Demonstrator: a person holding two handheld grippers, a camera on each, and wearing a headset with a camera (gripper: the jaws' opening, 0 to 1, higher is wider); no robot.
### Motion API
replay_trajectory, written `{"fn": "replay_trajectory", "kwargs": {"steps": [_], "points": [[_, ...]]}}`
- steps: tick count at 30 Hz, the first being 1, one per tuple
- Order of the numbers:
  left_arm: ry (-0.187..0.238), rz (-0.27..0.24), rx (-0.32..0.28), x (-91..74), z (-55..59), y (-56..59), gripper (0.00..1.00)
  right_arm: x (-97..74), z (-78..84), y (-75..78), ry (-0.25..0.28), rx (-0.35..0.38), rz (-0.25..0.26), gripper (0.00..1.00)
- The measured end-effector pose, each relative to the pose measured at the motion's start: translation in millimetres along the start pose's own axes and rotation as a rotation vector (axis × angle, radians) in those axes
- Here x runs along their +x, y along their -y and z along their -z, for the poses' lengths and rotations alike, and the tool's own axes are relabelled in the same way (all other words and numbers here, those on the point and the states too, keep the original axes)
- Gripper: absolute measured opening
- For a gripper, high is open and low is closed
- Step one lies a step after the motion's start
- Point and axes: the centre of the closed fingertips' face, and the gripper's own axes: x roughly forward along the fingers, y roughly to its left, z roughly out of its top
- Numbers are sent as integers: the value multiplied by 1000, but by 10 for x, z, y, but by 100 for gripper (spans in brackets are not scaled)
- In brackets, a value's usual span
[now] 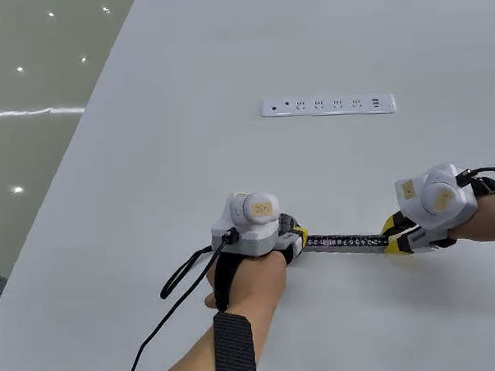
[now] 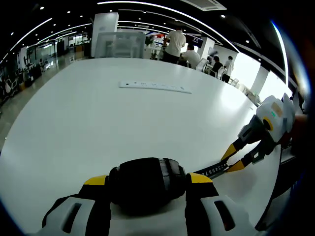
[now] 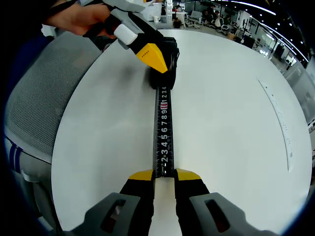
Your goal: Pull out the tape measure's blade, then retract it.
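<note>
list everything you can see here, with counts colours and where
table: 1, white, under everything
power strip: 1, white, flat on the far part of the table
tape measure case: 1, black, between the left gripper's jaws
blade: 1, black with white numbers, drawn out along the table from case to right gripper
cable: 1, black, trailing from the left gripper
people: several, beyond the table
left gripper: 1, white, yellow tips
right gripper: 1, white, yellow tips, clamping the blade's end
hands: 2, one behind each gripper
</note>
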Motion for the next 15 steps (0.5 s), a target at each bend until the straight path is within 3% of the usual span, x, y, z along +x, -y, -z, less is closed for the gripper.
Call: {"fn": "replay_trajectory", "kwargs": {"steps": [15], "points": [[-1,7,-4,8,1,3,57,84,-130,31,18,-10,-5,11]]}}
